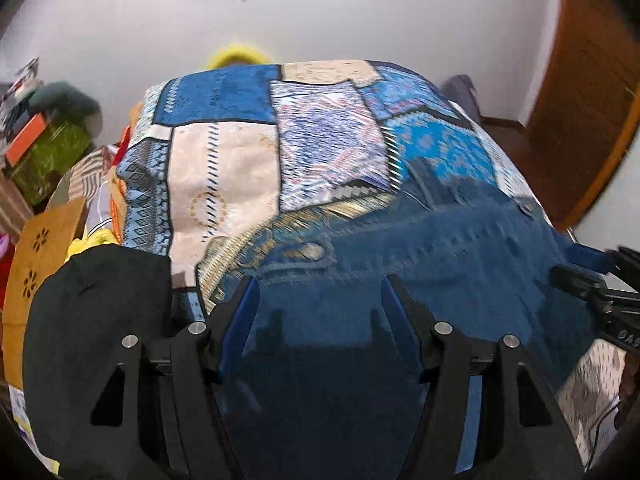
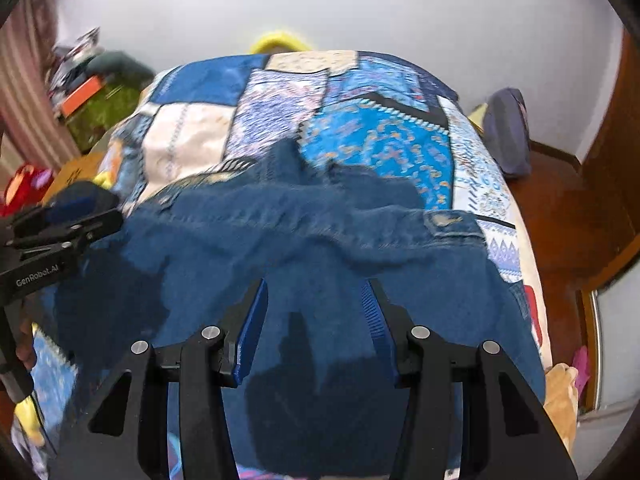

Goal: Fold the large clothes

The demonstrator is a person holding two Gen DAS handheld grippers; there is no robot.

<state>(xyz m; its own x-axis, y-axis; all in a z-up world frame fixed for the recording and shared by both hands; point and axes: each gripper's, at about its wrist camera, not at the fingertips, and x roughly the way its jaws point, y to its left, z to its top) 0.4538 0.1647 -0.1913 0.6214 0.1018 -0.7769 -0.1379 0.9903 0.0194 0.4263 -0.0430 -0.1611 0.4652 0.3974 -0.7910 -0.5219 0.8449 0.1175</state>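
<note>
**Mid-fold, both grippers over the denim**

Evidently we held both jaw sets apart, gripping nothing. The denim garment lay spread beneath and ahead of the left gripper and right gripper, atop the patchwork bedspread, probably flattened for a fold. Blur hid its seams; its near edge was cut off.

Patchwork bedspread, wooden door

A bed under a patchwork bedspread carries blue denim jeans, spread flat.
</note>
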